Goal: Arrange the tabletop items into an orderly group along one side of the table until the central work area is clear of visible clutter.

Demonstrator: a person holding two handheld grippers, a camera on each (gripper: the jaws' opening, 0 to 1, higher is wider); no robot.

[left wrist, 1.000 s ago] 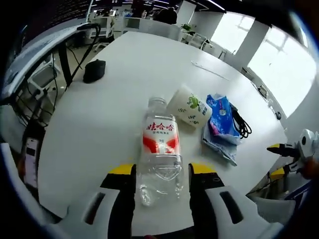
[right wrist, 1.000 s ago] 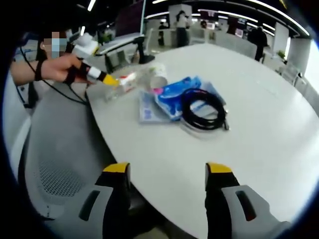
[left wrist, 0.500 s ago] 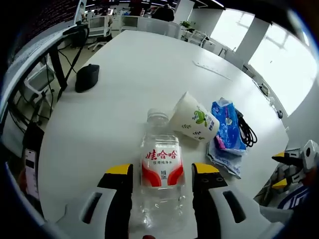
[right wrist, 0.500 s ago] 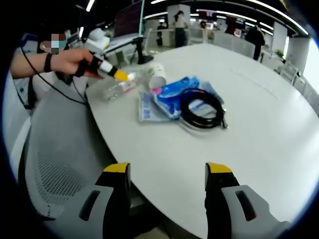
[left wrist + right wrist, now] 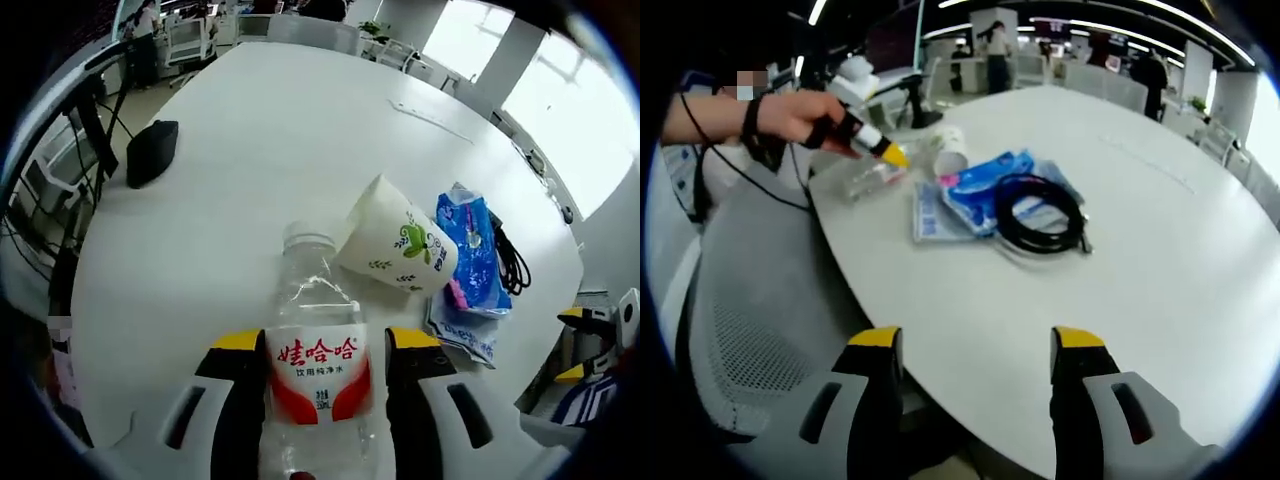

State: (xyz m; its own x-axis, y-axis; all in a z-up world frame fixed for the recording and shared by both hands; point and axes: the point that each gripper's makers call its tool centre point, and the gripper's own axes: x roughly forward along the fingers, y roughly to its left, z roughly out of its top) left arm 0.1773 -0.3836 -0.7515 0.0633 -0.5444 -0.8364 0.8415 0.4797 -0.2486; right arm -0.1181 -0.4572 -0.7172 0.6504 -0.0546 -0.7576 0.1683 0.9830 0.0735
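A clear plastic water bottle (image 5: 315,375) with a red and white label lies on the white table (image 5: 250,180), cap pointing away. My left gripper (image 5: 327,342) is open, its yellow-tipped jaws flanking the bottle's body. Just beyond, a white paper cup (image 5: 395,248) with a green print lies on its side, beside a blue packet (image 5: 470,250) and a coiled black cable (image 5: 510,265). In the right gripper view my right gripper (image 5: 975,340) hangs open and empty over the table's near edge. The cable (image 5: 1040,215), packet (image 5: 985,185), cup (image 5: 950,150), bottle (image 5: 865,178) and left gripper (image 5: 880,150) lie ahead.
A black computer mouse (image 5: 150,152) sits at the far left of the table. A thin white strip (image 5: 430,120) lies near the far side. A grey mesh chair (image 5: 750,300) stands against the table edge. A person's hand (image 5: 790,115) holds the left gripper.
My left gripper has slid forward along the bottle, which now lies deeper between the jaws. The right gripper has barely moved.
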